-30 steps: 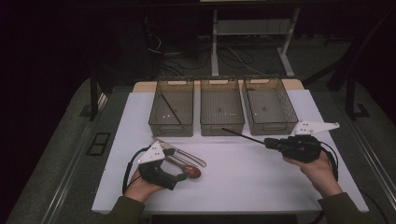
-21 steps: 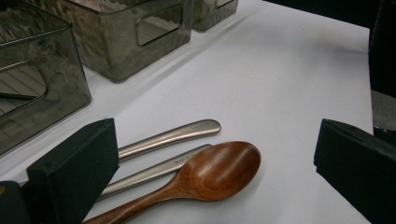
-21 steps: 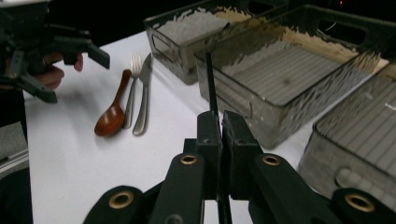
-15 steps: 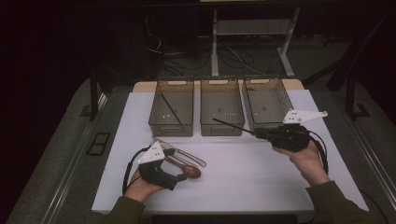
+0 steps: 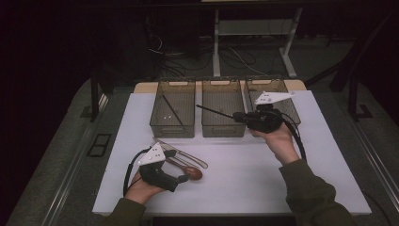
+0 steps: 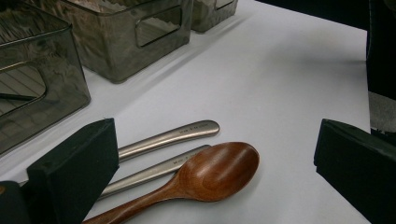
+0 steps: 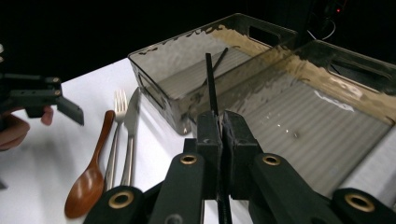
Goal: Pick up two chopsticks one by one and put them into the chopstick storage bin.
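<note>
chopstick: thin black stick, looks light, stiff, kinda slick; sticks out over the middle bin, frame centre
right gripper: jaws clamped on its near end
grab spot: I'd go nearer mid-length
left gripper: jaws wide open around wooden spoon, lower left

Wooden spoon handle cut off at bottom edge, fork tines hidden behind left gripper's jaw.

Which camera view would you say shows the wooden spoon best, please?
The left gripper view: the wooden spoon lies close up, its bowl sharp beside two metal handles. The right gripper view shows it whole but farther off; the high view shows it small.
</note>
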`<state>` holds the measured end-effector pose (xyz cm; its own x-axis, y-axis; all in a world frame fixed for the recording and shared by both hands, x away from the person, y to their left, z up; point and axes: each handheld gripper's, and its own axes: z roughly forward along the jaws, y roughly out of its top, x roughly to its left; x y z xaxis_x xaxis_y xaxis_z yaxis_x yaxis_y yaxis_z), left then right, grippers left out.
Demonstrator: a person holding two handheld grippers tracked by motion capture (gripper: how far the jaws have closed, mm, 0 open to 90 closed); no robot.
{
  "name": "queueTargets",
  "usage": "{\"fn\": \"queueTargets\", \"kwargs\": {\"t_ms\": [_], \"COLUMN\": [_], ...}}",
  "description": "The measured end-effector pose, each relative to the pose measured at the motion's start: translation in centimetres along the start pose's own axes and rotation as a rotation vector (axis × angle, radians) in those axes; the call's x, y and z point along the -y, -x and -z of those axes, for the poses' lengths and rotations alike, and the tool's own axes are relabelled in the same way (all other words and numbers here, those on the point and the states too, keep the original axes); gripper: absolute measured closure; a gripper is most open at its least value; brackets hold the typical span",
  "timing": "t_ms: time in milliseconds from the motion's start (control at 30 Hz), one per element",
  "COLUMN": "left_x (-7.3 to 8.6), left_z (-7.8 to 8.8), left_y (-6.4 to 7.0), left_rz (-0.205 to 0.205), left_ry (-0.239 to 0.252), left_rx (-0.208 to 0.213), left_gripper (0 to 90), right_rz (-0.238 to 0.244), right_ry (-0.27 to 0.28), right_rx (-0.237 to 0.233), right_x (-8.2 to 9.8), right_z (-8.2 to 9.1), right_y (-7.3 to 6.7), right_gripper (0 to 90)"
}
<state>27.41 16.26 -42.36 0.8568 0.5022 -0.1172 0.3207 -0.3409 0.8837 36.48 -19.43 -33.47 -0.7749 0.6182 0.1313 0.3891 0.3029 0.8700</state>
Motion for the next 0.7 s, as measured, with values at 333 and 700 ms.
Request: {"fn": "queueTargets", "kwargs": {"t_ms": [333, 700], "left_x": [0.0, 0.0], "left_z": [-0.1, -0.1], "left_y": [0.1, 0.0], "left_rz": [-0.001, 0.002], "left_ry": [-0.005, -0.003], "left_rx": [0.004, 0.006], "left_gripper": [0.0, 0.0], "right_rz": [0.015, 0.004], "right_ry": [-0.058, -0.107], "right_rx": [0.003, 0.016], "right_x": [-2.3, -4.3], "right_z": [-4.4, -9.4], "right_y": [-0.3, -0.2], "right_gripper": [85.0, 84.9]}}
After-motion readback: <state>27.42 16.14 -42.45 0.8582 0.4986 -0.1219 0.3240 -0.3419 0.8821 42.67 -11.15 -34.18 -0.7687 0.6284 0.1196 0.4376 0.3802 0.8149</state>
